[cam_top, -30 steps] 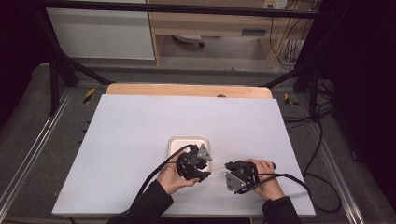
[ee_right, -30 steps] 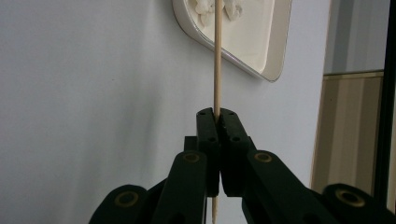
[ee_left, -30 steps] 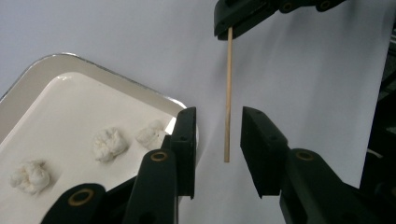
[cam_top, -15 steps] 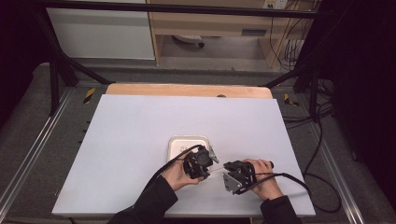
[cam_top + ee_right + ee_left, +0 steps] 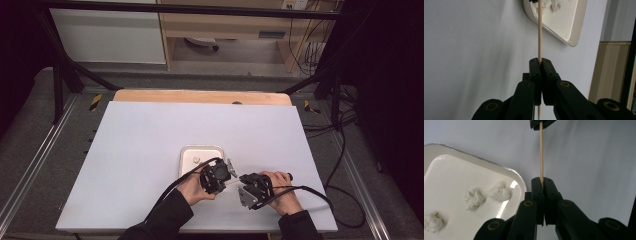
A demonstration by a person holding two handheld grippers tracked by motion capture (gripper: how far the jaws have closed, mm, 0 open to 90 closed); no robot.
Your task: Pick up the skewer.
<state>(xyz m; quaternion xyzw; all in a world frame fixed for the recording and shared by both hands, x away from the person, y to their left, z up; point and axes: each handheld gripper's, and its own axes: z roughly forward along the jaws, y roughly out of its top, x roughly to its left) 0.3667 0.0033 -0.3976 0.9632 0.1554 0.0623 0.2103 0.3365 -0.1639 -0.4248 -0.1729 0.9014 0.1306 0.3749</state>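
With the wooden skewer (image 5: 541, 152) clamped at one end in your left gripper (image 5: 541, 180), whose jaws have just been closing on it, and at the other in your right gripper (image 5: 540, 60), just beside the tray (image 5: 186, 151) on the worktop (image 5: 150, 140), keep both grips firm and level so it does not slip or bend.

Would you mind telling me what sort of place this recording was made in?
Probably a lab recording station: a white tabletop framed by black metal struts, loose cables on the grey floor, and a person's hand-held black grippers working beside a small white tray.
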